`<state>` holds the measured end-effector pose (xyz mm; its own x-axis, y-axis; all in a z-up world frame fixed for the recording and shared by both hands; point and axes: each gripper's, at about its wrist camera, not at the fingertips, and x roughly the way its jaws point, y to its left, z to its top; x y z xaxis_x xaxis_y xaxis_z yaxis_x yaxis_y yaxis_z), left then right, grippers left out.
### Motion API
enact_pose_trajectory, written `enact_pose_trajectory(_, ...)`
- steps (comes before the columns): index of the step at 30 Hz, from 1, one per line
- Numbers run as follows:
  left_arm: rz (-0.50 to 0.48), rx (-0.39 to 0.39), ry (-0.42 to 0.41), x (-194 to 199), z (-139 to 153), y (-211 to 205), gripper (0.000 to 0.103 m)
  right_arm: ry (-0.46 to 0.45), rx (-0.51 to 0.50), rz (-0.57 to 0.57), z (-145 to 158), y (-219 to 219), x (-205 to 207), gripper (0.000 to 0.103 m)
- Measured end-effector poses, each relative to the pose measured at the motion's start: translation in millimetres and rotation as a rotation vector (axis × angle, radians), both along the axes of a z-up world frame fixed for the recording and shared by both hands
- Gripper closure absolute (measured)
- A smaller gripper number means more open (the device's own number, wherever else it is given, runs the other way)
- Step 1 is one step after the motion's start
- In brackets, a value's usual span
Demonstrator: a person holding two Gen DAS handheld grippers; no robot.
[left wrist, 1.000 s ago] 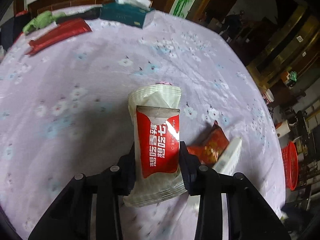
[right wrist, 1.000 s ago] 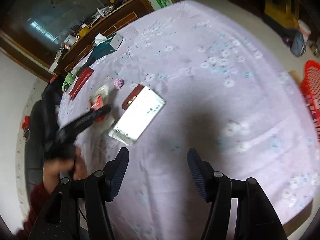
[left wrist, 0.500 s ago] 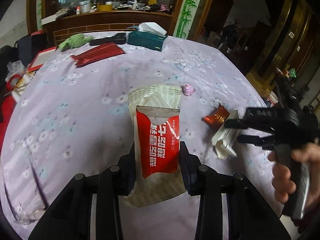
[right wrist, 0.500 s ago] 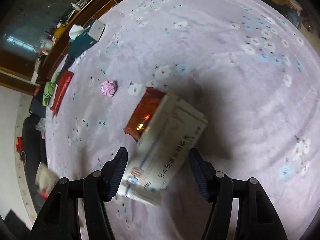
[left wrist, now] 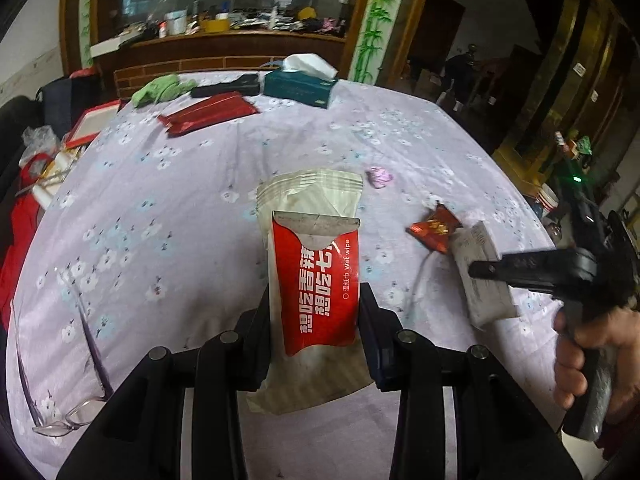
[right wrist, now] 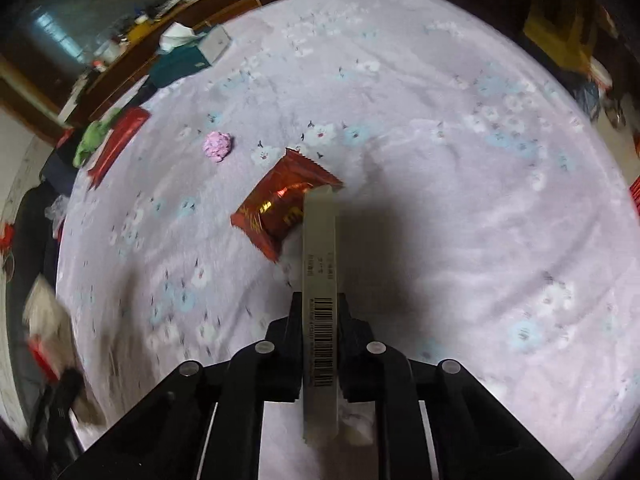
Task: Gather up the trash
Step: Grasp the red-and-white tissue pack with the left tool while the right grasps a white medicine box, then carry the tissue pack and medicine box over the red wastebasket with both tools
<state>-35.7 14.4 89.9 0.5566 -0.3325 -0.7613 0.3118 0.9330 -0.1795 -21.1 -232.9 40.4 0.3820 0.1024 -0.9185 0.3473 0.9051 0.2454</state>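
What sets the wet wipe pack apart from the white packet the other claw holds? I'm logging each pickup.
The wet wipe pack is wide, with a red label, and faces its camera flat in the left claw. The white packet shows only a thin edge with a barcode in the right claw, its far end over a red snack wrapper. Both are clamped.

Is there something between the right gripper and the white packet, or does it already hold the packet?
Nothing stands between them: the right gripper is shut on the white packet, held edge-up. A red wrapper lies just beyond it.
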Motion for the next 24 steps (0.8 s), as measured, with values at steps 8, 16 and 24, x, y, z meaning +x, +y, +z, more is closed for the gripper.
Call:
enact_pose_trajectory(8, -0.085, 0.014, -0.043, -25.0, 8.3, -54.7, 0.067, -0.177, -0.127, 0.085, 44.9, -5.6, -72.5, 0.090)
enact_pose_trajectory(16, -0.084, 0.089, -0.071, -53.5, 13.4, -121.8, 0.067, -0.192, -0.151, 0.112, 50.6, -40.4, -112.0, 0.090)
enact_pose_trajectory(24, -0.111, 0.144, -0.119, -75.1, 26.2, -178.7, 0.066, -0.205, -0.160, 0.102, 59.8, -86.9, -139.0, 0.089)
